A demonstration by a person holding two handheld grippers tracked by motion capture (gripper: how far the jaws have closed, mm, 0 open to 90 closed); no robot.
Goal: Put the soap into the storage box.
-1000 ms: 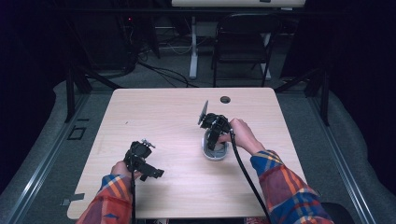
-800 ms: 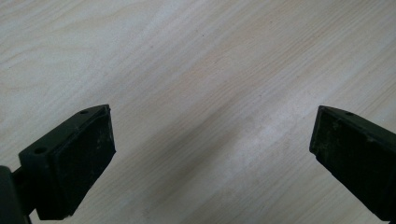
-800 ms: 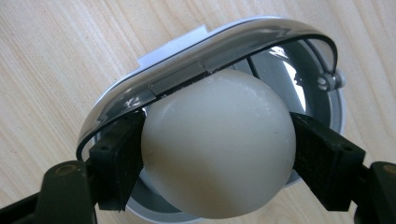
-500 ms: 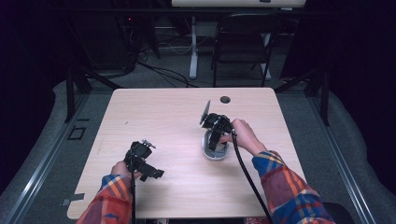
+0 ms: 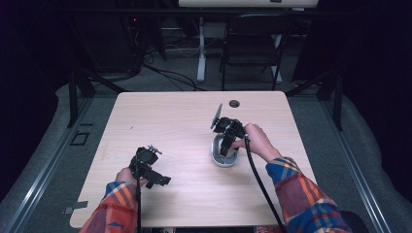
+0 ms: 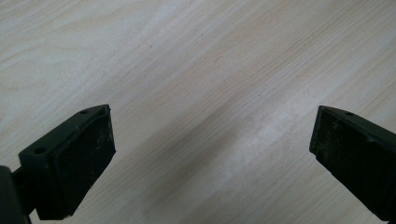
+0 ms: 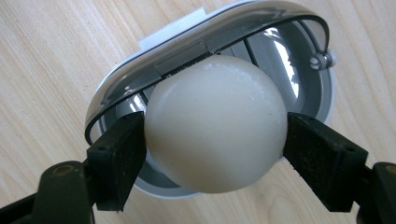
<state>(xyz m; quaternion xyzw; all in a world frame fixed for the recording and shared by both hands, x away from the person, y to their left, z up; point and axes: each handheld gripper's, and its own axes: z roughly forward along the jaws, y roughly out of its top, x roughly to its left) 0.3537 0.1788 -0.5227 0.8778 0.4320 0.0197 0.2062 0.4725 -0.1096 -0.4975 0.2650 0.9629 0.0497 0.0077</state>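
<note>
A smooth white egg (image 7: 215, 123) sits between the jaws of my right gripper (image 7: 215, 154), which is shut on it. Directly under the egg lies an oval grey slicer-like tray (image 7: 299, 42) with a dark rim and metal inside. In the high view the right gripper (image 5: 226, 141) points down over that grey tray (image 5: 224, 160) at the table's middle right. My left gripper (image 5: 151, 171) hovers near the front left of the table, held by a hand. Its jaws stand wide apart with bare wood between the pads (image 6: 81, 161).
The light wooden table (image 5: 170, 126) has a round dark cable hole (image 5: 234, 103) at its far edge. A dark chair (image 5: 252, 43) and a white desk leg stand beyond the table. A black cable (image 5: 260, 182) trails from the right gripper along the forearm.
The right gripper has shifted very slightly over the grey tray. The left gripper has stayed in place.
</note>
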